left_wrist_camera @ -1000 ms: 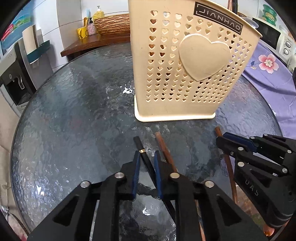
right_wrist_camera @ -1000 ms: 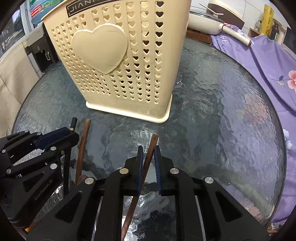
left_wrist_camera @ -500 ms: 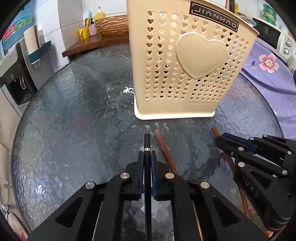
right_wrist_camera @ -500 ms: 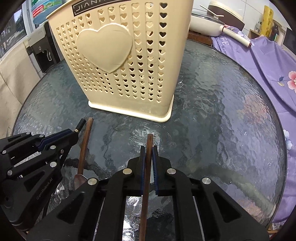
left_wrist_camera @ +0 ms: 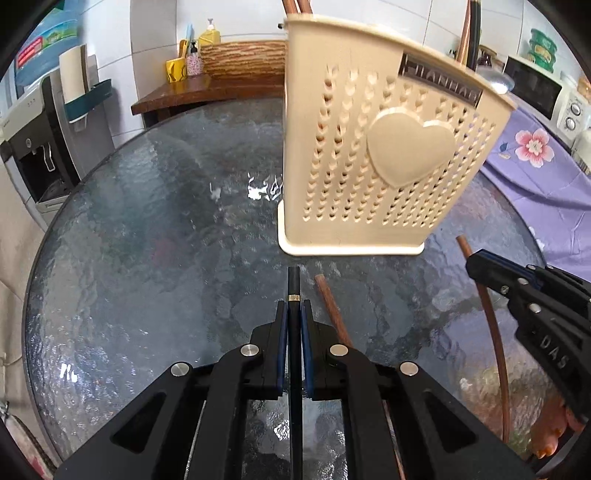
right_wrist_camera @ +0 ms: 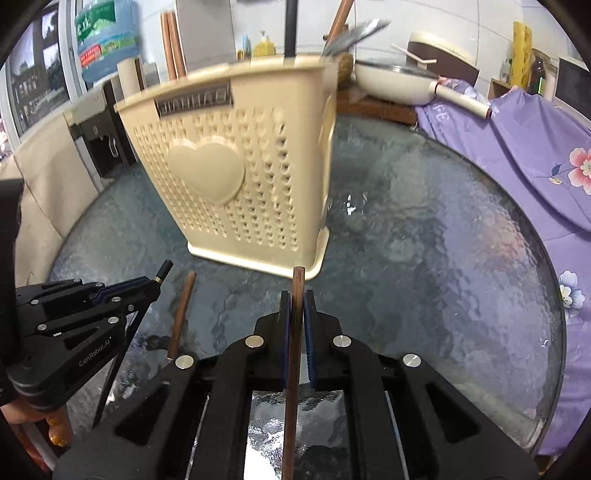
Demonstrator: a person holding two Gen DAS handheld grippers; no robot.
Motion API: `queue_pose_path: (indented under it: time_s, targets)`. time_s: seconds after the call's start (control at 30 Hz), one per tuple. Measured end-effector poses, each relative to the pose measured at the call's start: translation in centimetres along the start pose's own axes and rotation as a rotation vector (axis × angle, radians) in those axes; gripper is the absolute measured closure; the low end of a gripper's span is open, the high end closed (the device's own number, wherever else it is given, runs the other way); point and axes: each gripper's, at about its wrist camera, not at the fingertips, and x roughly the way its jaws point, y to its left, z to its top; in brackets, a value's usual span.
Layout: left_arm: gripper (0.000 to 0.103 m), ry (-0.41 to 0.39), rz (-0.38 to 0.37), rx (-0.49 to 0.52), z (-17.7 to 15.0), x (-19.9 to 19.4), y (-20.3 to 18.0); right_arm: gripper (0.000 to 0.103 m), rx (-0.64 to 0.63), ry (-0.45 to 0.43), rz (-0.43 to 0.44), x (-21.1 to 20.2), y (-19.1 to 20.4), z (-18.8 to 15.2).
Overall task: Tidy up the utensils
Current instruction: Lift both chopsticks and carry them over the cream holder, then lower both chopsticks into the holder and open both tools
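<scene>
A purple flowered cloth [right_wrist_camera: 524,147] is lying draped at the right of the round glass desk [left_wrist_camera: 147,258]. Behind it, a woven basket [left_wrist_camera: 243,59] is sitting on a wooden side table [left_wrist_camera: 192,92] beside a yellow soap bottle [left_wrist_camera: 209,35]. A water dispenser [left_wrist_camera: 33,140] is standing at the left, and what is probably a microwave [left_wrist_camera: 535,86] is showing at the far right.

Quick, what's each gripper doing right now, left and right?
Left gripper: shut on the black utensil handle.
Right gripper: shut on the brown wooden utensil handle.
</scene>
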Motion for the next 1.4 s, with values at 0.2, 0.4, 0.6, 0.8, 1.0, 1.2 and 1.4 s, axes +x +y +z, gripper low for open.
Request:
queue_pose_path:
  time_s: [0.2,0.4,0.6,0.8,1.0,1.2,1.4]
  targets:
    - [0.096,-0.063,-0.025,-0.013,0.6,-2.4,0.0,0.095,-0.009,-0.083,0.016,-3.1,-0.4,0.8]
    - [0.096,-0.137,-0.060,-0.011,1.5,-5.7,-0.3,0.095,-0.014,-0.154,0.051,-6.6,-0.3,1.9]
    - [0.096,-0.235,-0.083,0.022,2.4,-10.6,-0.6,0.095,-0.034,-0.241,0.102,-11.8,-0.2,3.2]
    - [0.096,-0.292,-0.085,0.044,3.0,-13.5,-0.5,0.095,-0.038,-0.290,0.135,-15.7,-0.8,4.4]
    - [0.096,-0.317,-0.092,0.040,3.5,-15.0,-0.5,0.095,-0.041,-0.293,0.155,-17.0,-0.7,5.2]
    - [0.096,-0.335,-0.080,0.044,4.0,-15.8,-0.6,0.096,-0.047,-0.277,0.163,-16.6,0.0,5.9]
    - [0.096,-0.339,-0.082,0.037,4.7,-16.2,-0.6,0.096,-0.051,-0.258,0.161,-16.7,0.5,7.0]
